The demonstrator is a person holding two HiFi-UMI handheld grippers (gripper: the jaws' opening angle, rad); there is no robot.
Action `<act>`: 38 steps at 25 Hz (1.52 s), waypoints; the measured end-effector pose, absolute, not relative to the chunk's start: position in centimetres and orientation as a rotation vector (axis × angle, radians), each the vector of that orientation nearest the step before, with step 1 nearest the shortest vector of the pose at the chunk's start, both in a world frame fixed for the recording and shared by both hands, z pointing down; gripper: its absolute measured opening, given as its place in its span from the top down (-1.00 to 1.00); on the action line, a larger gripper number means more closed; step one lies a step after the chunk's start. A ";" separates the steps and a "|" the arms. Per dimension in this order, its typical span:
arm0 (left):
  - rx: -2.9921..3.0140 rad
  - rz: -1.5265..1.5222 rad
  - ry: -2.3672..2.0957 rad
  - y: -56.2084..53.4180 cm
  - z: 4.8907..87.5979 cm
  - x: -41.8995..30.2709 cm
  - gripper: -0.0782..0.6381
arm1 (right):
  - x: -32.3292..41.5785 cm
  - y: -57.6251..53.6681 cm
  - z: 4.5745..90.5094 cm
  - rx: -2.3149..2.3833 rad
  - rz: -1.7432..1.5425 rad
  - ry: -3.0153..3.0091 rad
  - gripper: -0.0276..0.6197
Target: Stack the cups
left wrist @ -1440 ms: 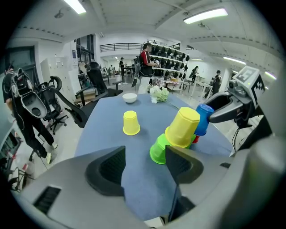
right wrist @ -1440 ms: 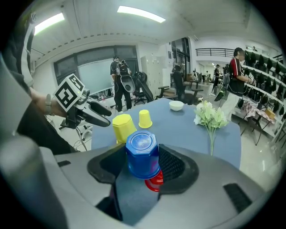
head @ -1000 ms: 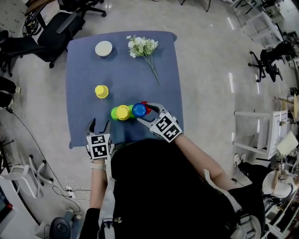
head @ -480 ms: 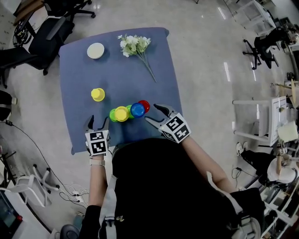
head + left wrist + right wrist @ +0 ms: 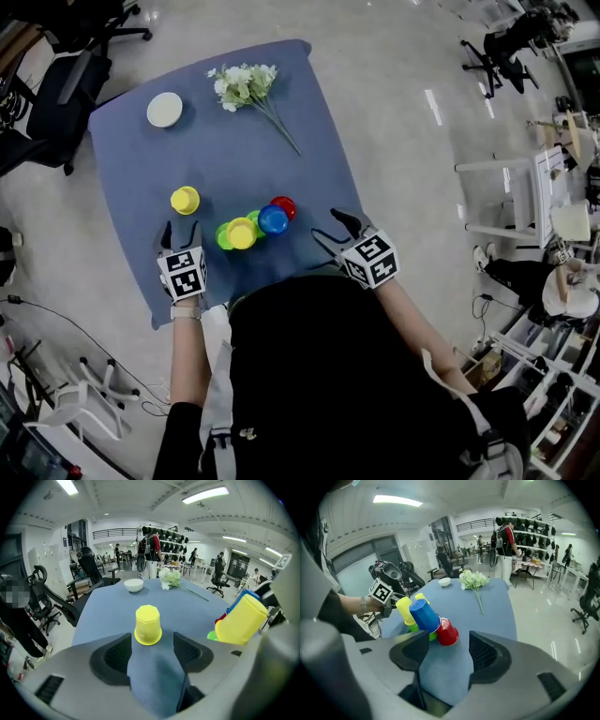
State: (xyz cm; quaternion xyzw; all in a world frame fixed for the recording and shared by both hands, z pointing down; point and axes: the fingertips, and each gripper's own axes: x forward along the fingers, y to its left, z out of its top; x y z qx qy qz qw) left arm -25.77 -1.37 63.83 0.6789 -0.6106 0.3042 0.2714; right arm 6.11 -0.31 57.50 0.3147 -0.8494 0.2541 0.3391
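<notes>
While left gripper [image 5: 181, 228] and right gripper [image 5: 326, 225] hang empty, fingers apart, a leaning cluster of yellow, green, blue and red plastic cups [image 5: 253, 224] sits by the blue-clothed table [image 5: 281, 178]'s near edge. The lone upturned yellow plastic cup [image 5: 185, 200] looks unstacked; likely one left.

Glossy pale floor [image 5: 403, 141], black office chairs [image 5: 58, 89] (strip lights [image 5: 206, 494] overhead).

Smooth plastic cups [image 5: 241, 232] (faintly shiny), matt blue tablecloth [image 5: 244, 159], glossy pale floor [image 5: 394, 112] with bright reflections
</notes>
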 end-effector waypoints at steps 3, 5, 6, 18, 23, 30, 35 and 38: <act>1.855 0.802 -1.656 -3.0 64.4 -26.5 -0.01 | 7.1 0.3 57.9 0.872 0.687 -2.169 0.06; 1.870 0.806 -1.653 -3.9 64.9 -26.7 -0.01 | 7.7 0.7 58.1 0.905 0.701 -2.142 0.06; 1.876 0.809 -1.649 -4.3 65.2 -26.8 -0.01 | 8.1 0.9 58.2 0.921 0.709 -2.130 0.06; 1.888 0.859 -1.620 -6.5 67.3 -26.3 0.10 | 11.4 2.7 58.3 1.053 0.770 -2.059 0.06; 1.913 0.864 -1.627 -6.2 66.0 -25.5 0.11 | 12.0 3.1 58.1 1.045 0.764 -2.074 0.06; 1.905 0.852 -1.660 -4.9 62.7 -24.1 0.12 | 12.3 2.3 58.0 0.988 0.738 -2.134 0.06; 1.898 0.832 -1.696 -3.8 59.6 -22.8 0.12 | 12.1 1.5 58.0 0.929 0.722 -2.189 0.06; 1.902 0.832 -1.718 -3.2 57.5 -21.8 0.12 | 12.1 1.0 58.0 0.893 0.718 -2.221 0.06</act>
